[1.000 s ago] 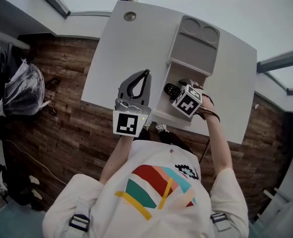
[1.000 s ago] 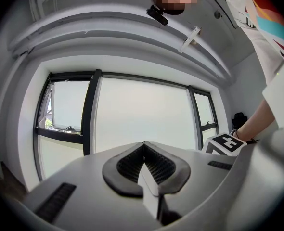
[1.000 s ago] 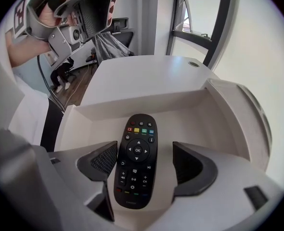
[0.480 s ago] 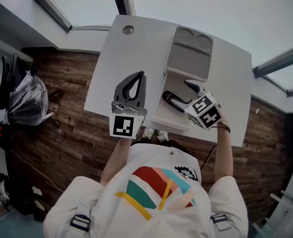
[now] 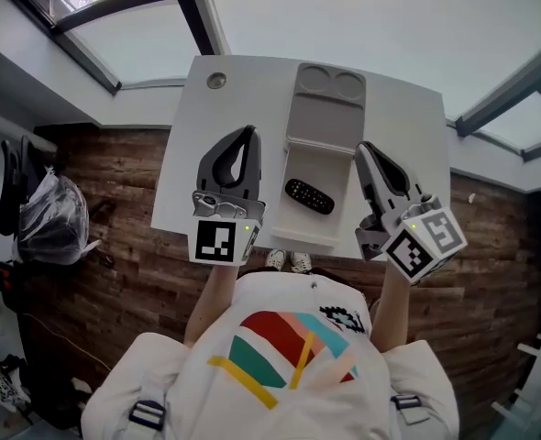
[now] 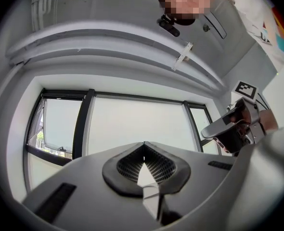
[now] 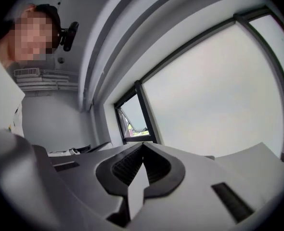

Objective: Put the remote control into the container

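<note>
The black remote control (image 5: 309, 196) lies slanted on the floor of the open white container (image 5: 324, 165), with nothing touching it. The container's grey lid (image 5: 325, 108) is swung back beyond it. My left gripper (image 5: 248, 132) hovers shut over the table to the left of the container, empty. My right gripper (image 5: 362, 147) hovers shut to the right of the container, clear of the remote. In the left gripper view the jaws (image 6: 143, 144) meet with nothing between them, pointing at a window. The right gripper view shows the same of its jaws (image 7: 143, 145).
The white table (image 5: 193, 163) carries the container and has a round grommet (image 5: 216, 81) at its far left. Brown wooden floor (image 5: 115, 264) lies around it, with a plastic bag (image 5: 55, 223) at the left. Windows stand beyond the table.
The right gripper let go of the remote inside the container, drew back up and to the right, and shut. The remote stays in the container. The left gripper barely moved.
</note>
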A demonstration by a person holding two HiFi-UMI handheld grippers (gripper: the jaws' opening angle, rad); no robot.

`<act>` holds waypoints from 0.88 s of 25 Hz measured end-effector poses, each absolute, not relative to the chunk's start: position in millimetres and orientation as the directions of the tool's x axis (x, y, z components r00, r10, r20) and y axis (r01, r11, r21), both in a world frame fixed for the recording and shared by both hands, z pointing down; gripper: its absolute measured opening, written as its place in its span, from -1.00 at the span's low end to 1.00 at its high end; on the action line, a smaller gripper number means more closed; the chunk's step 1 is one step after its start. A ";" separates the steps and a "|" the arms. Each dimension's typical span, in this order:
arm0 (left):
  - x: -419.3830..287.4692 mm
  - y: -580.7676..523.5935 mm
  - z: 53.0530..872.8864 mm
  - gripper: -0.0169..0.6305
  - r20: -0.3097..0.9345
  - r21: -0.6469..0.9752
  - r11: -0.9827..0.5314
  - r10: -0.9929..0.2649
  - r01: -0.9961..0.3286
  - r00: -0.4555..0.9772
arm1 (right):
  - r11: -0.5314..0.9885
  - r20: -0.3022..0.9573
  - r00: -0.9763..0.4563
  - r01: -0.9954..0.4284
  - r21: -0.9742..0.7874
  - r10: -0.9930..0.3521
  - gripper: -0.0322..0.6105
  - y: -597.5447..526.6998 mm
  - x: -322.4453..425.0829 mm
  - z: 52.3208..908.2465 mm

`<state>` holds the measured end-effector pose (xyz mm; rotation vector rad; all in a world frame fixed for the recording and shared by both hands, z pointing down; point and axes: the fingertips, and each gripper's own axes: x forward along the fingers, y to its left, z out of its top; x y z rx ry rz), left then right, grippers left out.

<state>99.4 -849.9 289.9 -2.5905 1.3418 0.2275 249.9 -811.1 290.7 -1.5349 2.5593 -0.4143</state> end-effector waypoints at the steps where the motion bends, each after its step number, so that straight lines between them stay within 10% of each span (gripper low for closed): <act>1: 99.3 -851.1 285.8 -0.92 -0.236 -0.111 -0.562 -0.786 -0.820 0.571 | 0.428 0.030 -0.455 -0.857 -0.286 -0.890 -0.90 -808.0 251.8 289.9; 22: 114.2 -831.7 231.7 -0.92 -0.281 -0.156 -0.582 -0.748 -0.798 0.601 | 0.185 -0.065 -0.183 -0.982 -0.028 -0.981 -0.90 -773.5 273.3 260.5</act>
